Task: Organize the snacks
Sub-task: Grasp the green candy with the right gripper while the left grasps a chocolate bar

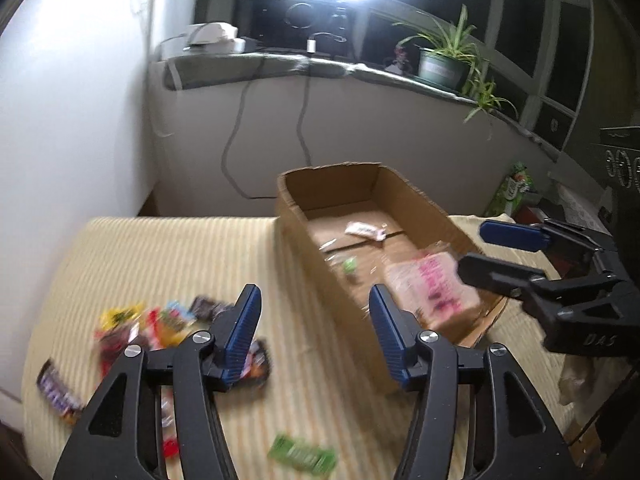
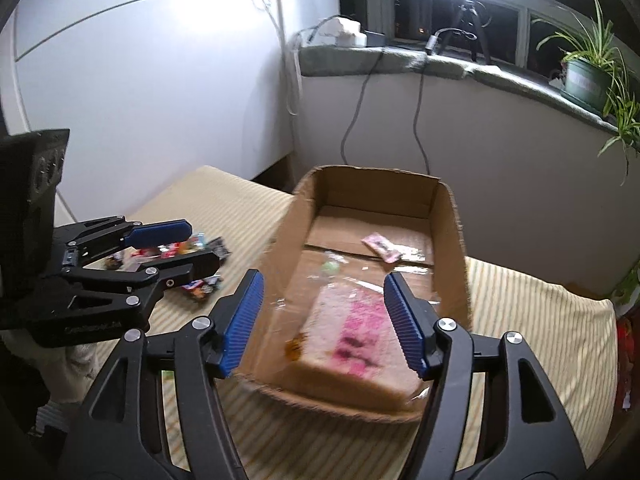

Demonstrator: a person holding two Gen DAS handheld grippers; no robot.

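Note:
An open cardboard box (image 1: 289,204) (image 2: 280,240) stands on the striped yellow cloth. Inside lie a clear-wrapped loaf of bread with pink print (image 1: 432,288) (image 2: 360,332) and a small pink packet (image 1: 364,230) (image 2: 380,246). My left gripper (image 1: 315,300) (image 2: 204,246) is open over the cloth at the box's left wall, nothing between its pads. My right gripper (image 2: 325,284) (image 1: 476,248) is open above the box's near end, over the bread and not touching it. A pile of loose snack packets (image 1: 160,320) (image 2: 208,246) lies left of the box, with a green packet (image 1: 302,454) nearer me.
A purple bar (image 1: 56,392) lies at the cloth's left edge. A white cabinet (image 1: 72,120) stands left. The window sill behind holds a potted plant (image 1: 442,66) (image 2: 584,80), with cables hanging down the wall. A green bag (image 1: 514,188) stands at far right.

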